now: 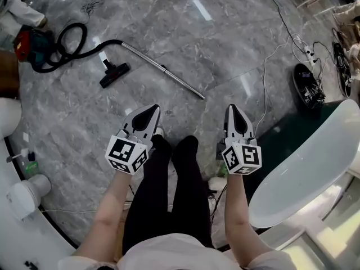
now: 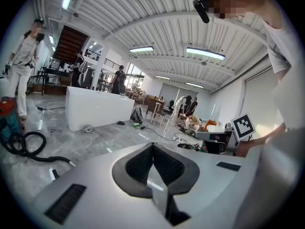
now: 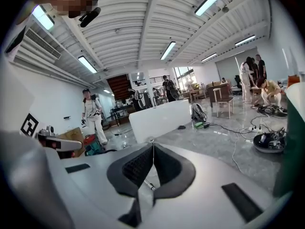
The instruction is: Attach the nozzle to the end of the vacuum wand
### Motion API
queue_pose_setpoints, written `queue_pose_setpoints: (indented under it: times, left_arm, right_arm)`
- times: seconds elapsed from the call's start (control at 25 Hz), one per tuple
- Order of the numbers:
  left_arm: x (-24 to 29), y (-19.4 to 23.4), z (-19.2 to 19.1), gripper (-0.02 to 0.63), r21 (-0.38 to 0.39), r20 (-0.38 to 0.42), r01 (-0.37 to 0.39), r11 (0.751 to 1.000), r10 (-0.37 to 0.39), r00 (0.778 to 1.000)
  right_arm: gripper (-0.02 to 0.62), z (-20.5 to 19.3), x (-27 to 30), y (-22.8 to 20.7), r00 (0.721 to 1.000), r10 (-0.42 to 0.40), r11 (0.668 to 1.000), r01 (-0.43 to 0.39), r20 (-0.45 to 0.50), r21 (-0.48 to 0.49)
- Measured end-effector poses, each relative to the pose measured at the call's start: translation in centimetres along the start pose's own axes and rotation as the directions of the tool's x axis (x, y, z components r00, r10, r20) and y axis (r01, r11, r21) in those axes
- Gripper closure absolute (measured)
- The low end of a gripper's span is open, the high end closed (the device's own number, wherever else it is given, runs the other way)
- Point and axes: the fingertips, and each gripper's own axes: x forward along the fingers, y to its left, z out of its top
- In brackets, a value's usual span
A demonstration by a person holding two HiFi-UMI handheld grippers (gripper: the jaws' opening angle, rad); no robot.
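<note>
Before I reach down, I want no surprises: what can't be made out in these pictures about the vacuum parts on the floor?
Head view, wand: its free end is too small to show what fitting it has.
Head view, nozzle: its socket is too small and dark to make out.
Left gripper view, vacuum body: cut off at the picture's left edge, so only a part of it shows.
</note>
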Motion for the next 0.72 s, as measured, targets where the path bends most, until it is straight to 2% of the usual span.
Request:
queue_pose_setpoints:
  times: [0.12, 0.36, 0.6, 0.72]
  left_arm:
    - [2.2, 3.0, -3.5, 0.598, 0.005, -0.012, -0.002, 1.0, 0.002, 1.0]
    - [6.6, 8.8, -10.7, 0.598, 0.015, -0.004, -0.018, 1.0, 0.018, 1.0]
    - [10.9, 13.9, -19.2, 0.598, 0.029, 0.007, -0.021, 0.999, 0.02, 1.0]
    - [12.9, 16.6, -23.6, 0.598, 0.041, 0.011, -0.029, 0.999, 0.028, 1.0]
  right_arm:
    - [0.58, -3.6, 2.0, -1.5, 1.0, -0.02, 0.999, 0.019, 0.013, 0.027]
    - [0.58, -11.3, 6.6, -4.3, 0.999, -0.025, 1.0, 0.024, 0.029, 0.015]
    - [0.58, -19.7, 12.4, -5.7, 0.999, 0.031, 0.999, -0.03, 0.034, -0.019]
    - [0.58, -23.2, 15.7, -6.1, 0.995, 0.087, 0.996, -0.085, 0.051, -0.042]
